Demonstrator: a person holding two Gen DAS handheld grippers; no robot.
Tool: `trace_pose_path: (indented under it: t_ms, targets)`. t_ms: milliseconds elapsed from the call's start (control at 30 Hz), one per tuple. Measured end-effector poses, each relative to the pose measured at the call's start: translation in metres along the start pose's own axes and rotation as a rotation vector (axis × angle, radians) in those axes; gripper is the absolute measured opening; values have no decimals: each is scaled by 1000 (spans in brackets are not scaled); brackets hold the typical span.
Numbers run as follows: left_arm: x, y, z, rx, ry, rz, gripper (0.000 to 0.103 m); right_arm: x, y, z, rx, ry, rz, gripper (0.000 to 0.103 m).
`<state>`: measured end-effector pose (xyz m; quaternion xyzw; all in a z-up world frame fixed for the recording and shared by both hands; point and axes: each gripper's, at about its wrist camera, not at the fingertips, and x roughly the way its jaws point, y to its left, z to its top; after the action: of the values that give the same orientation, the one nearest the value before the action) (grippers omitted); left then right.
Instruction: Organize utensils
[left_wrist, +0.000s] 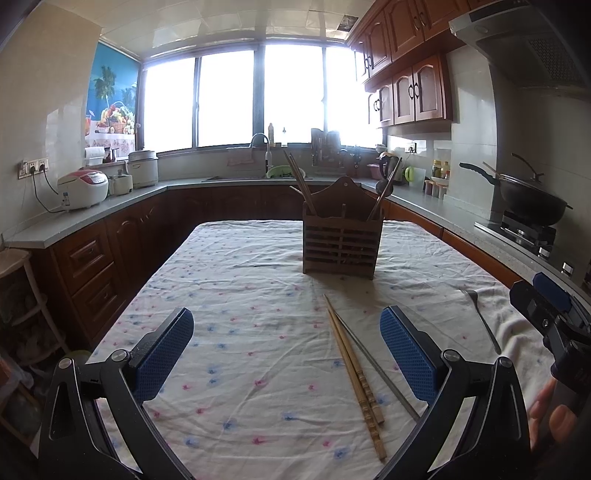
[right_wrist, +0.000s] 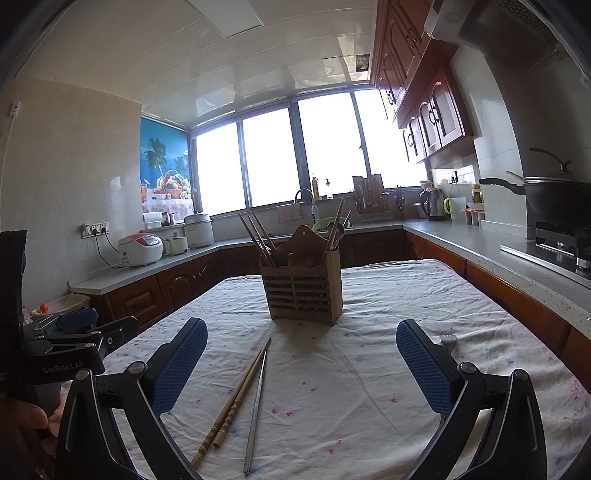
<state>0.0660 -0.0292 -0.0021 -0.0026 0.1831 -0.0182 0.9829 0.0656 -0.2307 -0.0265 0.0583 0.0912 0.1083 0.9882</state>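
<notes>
A slatted wooden utensil holder (left_wrist: 340, 236) (right_wrist: 303, 291) stands upright mid-table with dark chopsticks and a ladle in it. Two bamboo chopsticks (left_wrist: 354, 373) (right_wrist: 236, 395) and one thin metal chopstick (left_wrist: 380, 376) (right_wrist: 256, 402) lie on the floral tablecloth (left_wrist: 236, 332) (right_wrist: 351, 387) in front of it. A metal fork (left_wrist: 482, 317) (right_wrist: 448, 339) lies to the right, partly hidden behind my right gripper's right finger. My left gripper (left_wrist: 288, 350) is open above the cloth, left of the chopsticks. My right gripper (right_wrist: 301, 365) is open, with the chopsticks between its fingers, lower down.
Counters wrap the table: rice cookers (left_wrist: 83, 188) at left, a sink (left_wrist: 266, 173) under the window, a kettle (right_wrist: 432, 203) and a wok on the stove (left_wrist: 532, 199) at right. A hand (left_wrist: 550, 417) holds the other gripper at the right edge of the left wrist view.
</notes>
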Motion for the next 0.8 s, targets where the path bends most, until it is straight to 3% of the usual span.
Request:
trace_pose_path:
  t_ms: [800]
  targets:
    - [10,4,7,-29,7,6,103,10,-9,2,15,30,-25,103]
